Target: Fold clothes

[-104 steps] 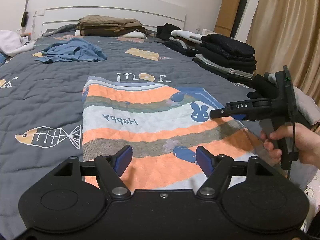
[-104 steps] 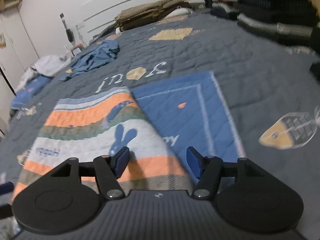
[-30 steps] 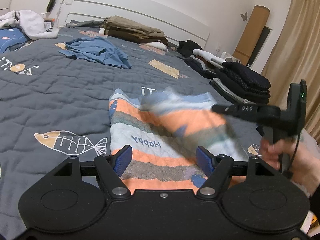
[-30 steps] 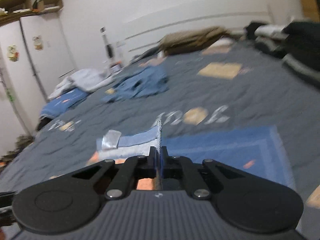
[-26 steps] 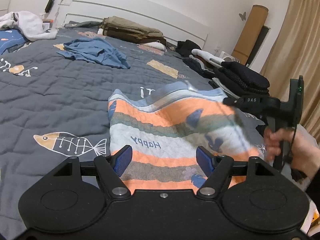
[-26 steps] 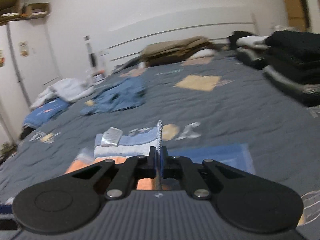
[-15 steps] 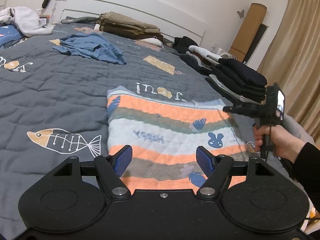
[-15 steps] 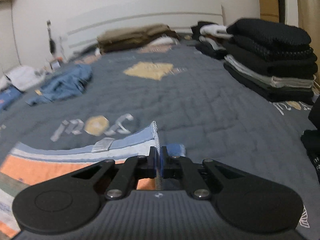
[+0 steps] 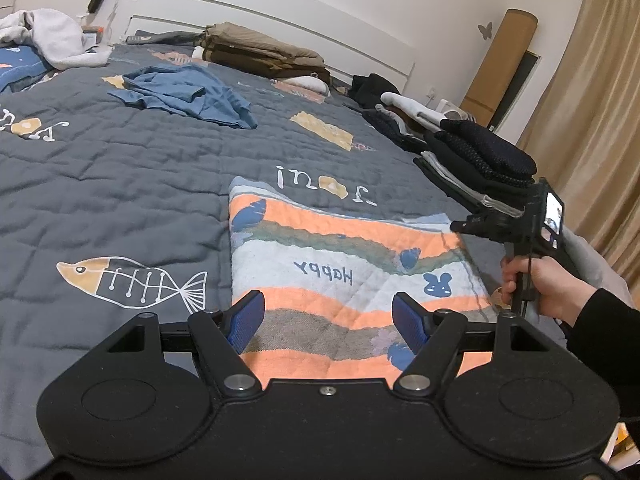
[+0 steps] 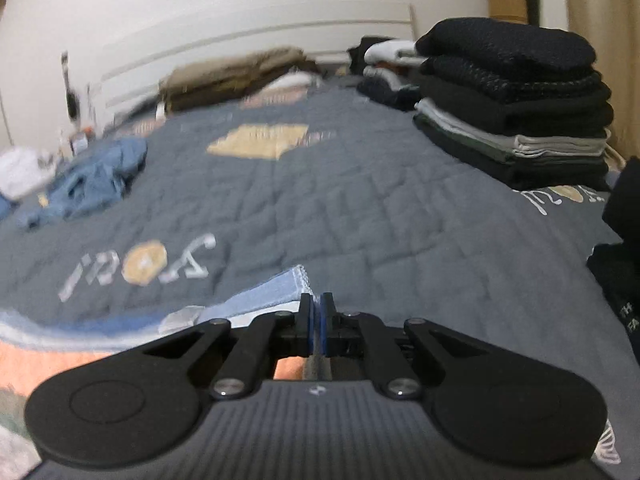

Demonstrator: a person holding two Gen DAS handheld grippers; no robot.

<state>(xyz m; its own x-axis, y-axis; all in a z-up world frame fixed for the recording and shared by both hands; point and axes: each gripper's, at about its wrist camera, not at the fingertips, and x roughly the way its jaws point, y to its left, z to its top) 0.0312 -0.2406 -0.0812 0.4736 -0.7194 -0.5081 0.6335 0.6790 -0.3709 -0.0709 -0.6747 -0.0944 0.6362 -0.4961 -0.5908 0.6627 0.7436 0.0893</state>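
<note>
Left wrist view: striped towel (image 9: 340, 264) lay flat on the bed (image 9: 120, 184), long axis running near to far. Left gripper (image 9: 328, 316) hovered over its near end, fingers apart, gripping nothing. Right gripper (image 9: 464, 225) pinched the far right corner.

Right wrist view: right gripper (image 10: 316, 312) had its fingers together, clamped on the towel's blue edge (image 10: 276, 288), cloth trailing left. Seemingly nearer the far edge than the left one.

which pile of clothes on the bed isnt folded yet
The blue clothes on the left side of the bed: a crumpled heap. The brown pile by the headboard and the black stack on the right are neatly folded.
</note>
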